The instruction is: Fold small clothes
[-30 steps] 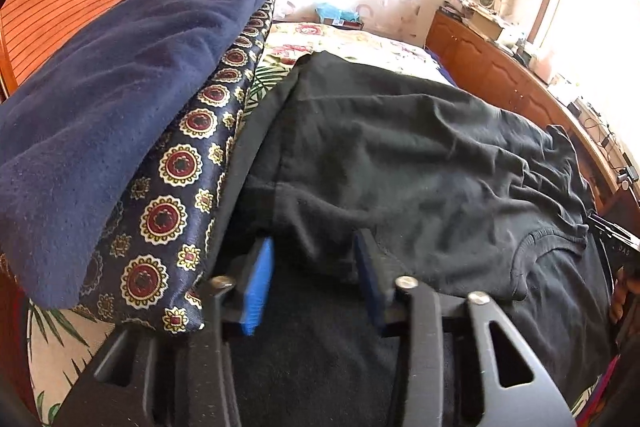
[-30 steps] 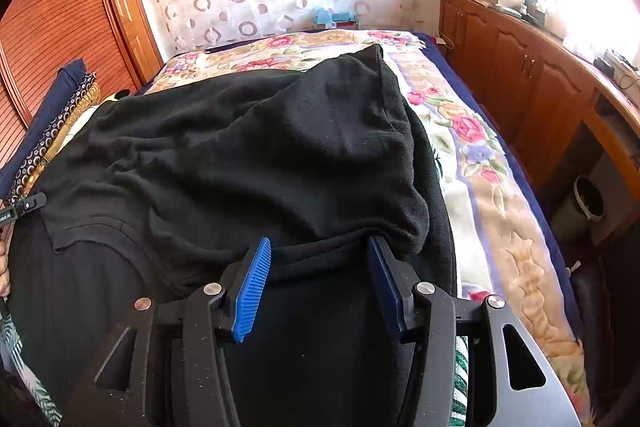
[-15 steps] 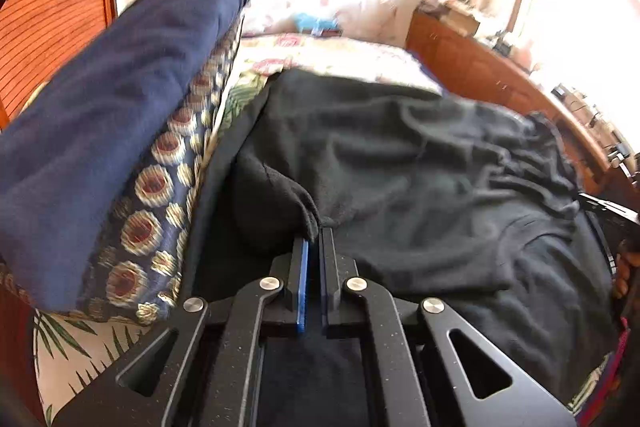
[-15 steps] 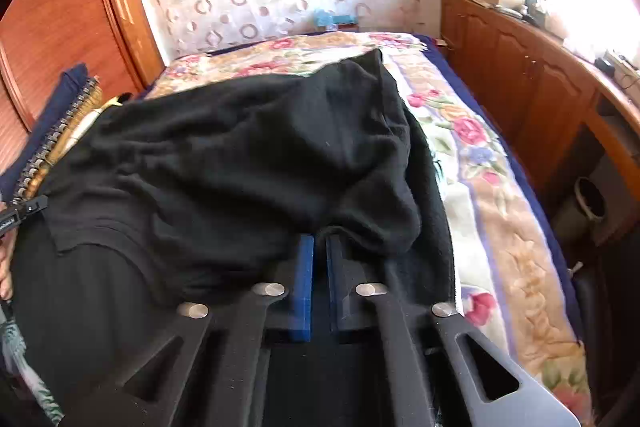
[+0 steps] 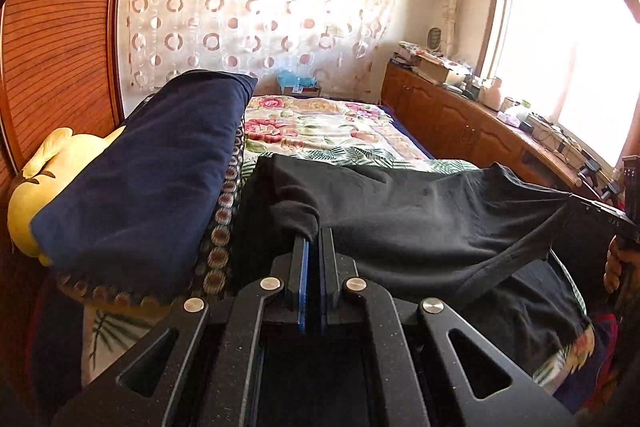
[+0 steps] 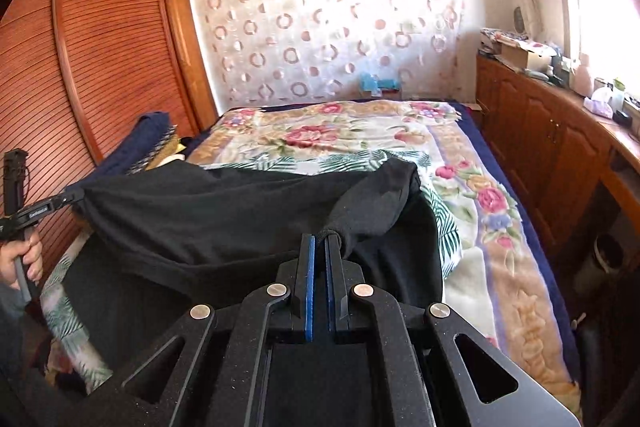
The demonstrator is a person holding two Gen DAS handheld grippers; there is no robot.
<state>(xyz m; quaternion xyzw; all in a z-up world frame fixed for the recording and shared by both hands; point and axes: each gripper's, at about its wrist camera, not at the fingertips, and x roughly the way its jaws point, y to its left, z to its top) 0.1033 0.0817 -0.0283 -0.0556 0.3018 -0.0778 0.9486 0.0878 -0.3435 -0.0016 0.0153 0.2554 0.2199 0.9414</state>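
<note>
Nearest the left wrist camera, the left gripper [image 5: 313, 241] has its jaws clamped on a bunched corner of the black garment [image 5: 420, 223]; a second ago they stood apart over the cloth, which lay flat. In the right wrist view the right gripper [image 6: 320, 241] is likewise pinched shut on the garment's other corner, where a second ago its jaws were open. Both corners have since risen off the floral bed [image 6: 472, 211], so the near edge now hangs taut between the two grippers while the rest drapes down. I take this as the start of a fold: with both corners secured and lifted, the edge can be carried toward twelve o'clock over the part that rests on the bed. At nine o'clock of the left view a navy cushion [image 5: 152, 163] lies close beside the cloth on a patterned pillow [image 5: 222, 219]. Farther off, at two o'clock, runs a wooden cabinet [image 5: 452, 115], and beyond the bed hangs a circle-patterned curtain [image 5: 256, 15].
</note>
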